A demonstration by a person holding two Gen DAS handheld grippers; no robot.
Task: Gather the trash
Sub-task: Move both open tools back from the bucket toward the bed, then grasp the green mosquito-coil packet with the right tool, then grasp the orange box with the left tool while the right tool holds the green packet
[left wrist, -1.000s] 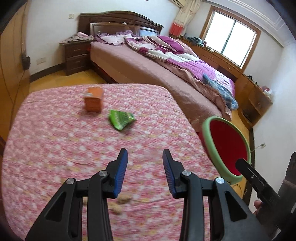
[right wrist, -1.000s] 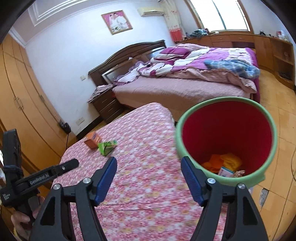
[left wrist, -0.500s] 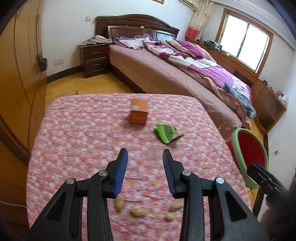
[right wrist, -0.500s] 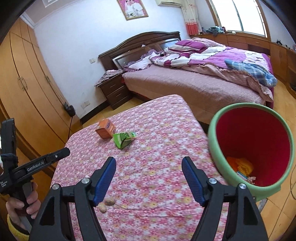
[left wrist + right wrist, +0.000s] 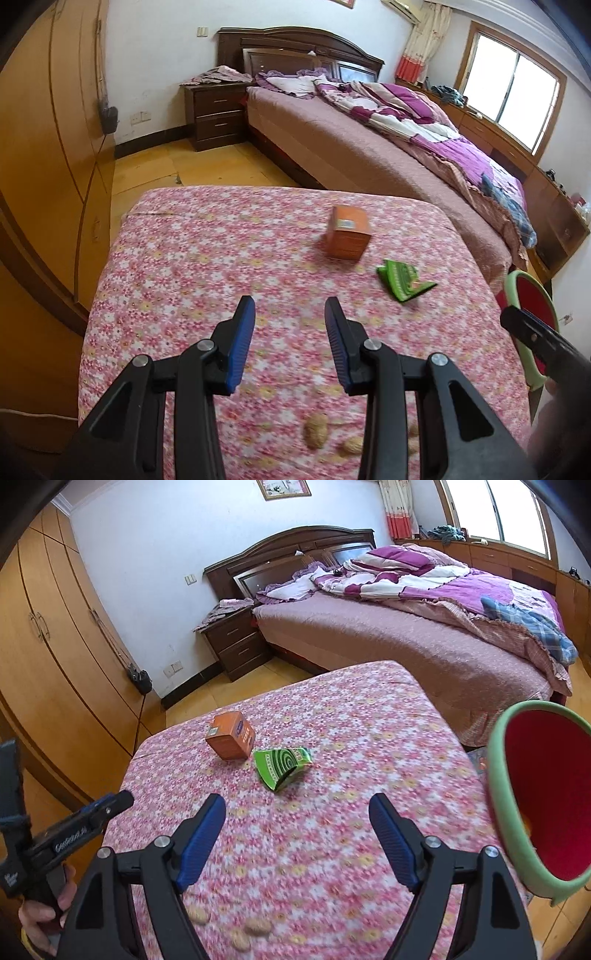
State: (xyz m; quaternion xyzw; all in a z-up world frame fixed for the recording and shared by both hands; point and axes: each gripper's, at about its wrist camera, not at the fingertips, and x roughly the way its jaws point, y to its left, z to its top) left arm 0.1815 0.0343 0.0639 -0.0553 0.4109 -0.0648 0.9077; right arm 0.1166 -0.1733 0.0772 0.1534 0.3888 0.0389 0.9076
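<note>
A big bed [image 5: 406, 642] with a purple quilt stands past the table [image 5: 369, 738]. The table has a pink flower cloth on it.

A bin [image 5: 502, 812], red inside with a green rim, sits just beside the table's edge, on the bed side. It tilts toward the table.

An orange box [image 5: 231, 740] stands on the table, toward the far end. A green wrapper [image 5: 282, 766] lies just beside the box, on the side nearer the bin. They look very close, but I cannot tell if they touch.

A few peanuts [image 5: 258, 926] lie on the table at the near end, well apart from the box.

The right gripper [image 5: 297, 840] is above the table, between the peanuts and the wrapper. Its jaws are wide apart and have just been opening. Nothing is between them.

The left gripper [image 5: 290, 345] is above the near part of the table too. Its jaws are partly open and hold nothing. A hand [image 5: 48, 904] holds it by the grip.
</note>
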